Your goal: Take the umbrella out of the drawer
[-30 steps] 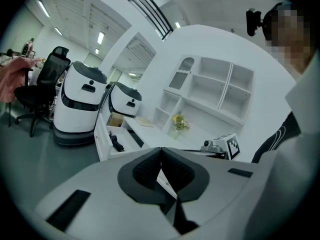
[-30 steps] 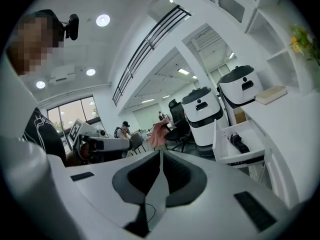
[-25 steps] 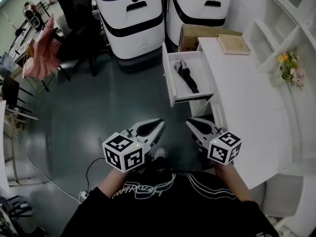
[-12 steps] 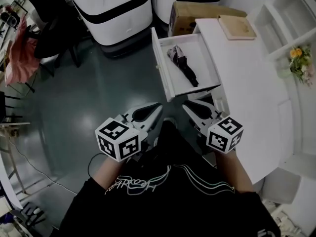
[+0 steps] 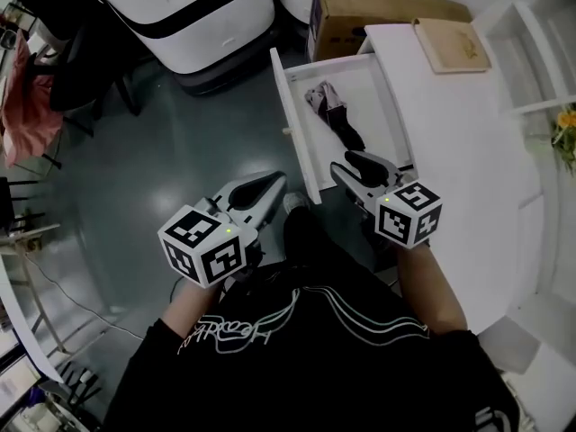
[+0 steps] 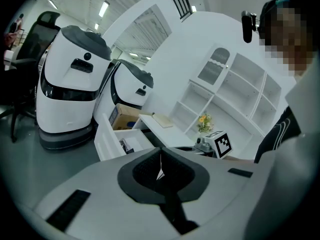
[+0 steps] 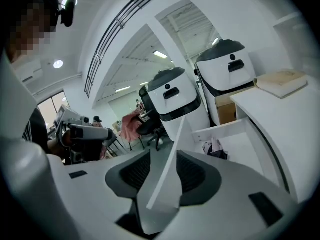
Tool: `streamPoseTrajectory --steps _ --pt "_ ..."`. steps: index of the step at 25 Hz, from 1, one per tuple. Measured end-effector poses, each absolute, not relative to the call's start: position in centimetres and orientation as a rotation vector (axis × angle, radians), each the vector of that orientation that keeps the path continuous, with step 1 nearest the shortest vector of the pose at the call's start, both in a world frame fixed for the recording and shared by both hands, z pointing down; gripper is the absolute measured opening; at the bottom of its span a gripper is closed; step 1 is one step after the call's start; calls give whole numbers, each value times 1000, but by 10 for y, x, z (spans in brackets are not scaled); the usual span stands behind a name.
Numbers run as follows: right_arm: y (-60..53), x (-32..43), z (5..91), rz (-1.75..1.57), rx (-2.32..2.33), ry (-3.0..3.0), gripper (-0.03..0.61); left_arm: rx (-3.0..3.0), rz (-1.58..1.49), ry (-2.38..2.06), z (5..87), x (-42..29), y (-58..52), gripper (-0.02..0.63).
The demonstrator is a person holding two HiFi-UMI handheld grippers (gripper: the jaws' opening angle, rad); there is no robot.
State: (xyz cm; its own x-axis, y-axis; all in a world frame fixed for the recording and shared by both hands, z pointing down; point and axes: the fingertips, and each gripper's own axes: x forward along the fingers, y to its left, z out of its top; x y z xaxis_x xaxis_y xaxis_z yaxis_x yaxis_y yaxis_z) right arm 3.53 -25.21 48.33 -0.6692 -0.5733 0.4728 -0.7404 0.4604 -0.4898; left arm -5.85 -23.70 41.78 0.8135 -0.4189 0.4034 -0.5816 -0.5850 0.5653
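The umbrella lies folded inside the open drawer, lengthwise on the drawer's floor. Its dark body is toward the drawer's near end and its bunched grey fabric toward the far end. Nothing is touching it.

Your right gripper hangs over the drawer's near end, just short of the umbrella. Its jaws are opening and stand partly apart with nothing between the pads. In the right gripper view the drawer's white front panel shows through the gap, with the umbrella lying beyond it.

Your left gripper sits outside the drawer, off its front panel and over the grey floor. Its jaws are pressed together on nothing; the left gripper view shows only a thin slit between the pads.

The drawer juts out from a white counter. On the counter past the drawer rests a flat wooden board. A cardboard box stands behind the drawer's far end, and a white machine stands across the floor from the front panel.
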Motion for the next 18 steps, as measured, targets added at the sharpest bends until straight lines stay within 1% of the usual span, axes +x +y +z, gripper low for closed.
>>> streamPoseTrajectory --steps 5,7,11,18 --pt "-303 48 532 1050 1133 -2370 198 2237 313 -737 436 -54 -295 21" --pt "-322 57 552 1030 1144 -2316 210 2225 323 -739 443 -51 -316 21" --pt "-352 72 594 937 1172 -2193 222 2213 335 -732 456 -47 -347 21" --pt "-378 81 667 814 1046 -2051 242 2168 363 -738 486 -47 -376 21"
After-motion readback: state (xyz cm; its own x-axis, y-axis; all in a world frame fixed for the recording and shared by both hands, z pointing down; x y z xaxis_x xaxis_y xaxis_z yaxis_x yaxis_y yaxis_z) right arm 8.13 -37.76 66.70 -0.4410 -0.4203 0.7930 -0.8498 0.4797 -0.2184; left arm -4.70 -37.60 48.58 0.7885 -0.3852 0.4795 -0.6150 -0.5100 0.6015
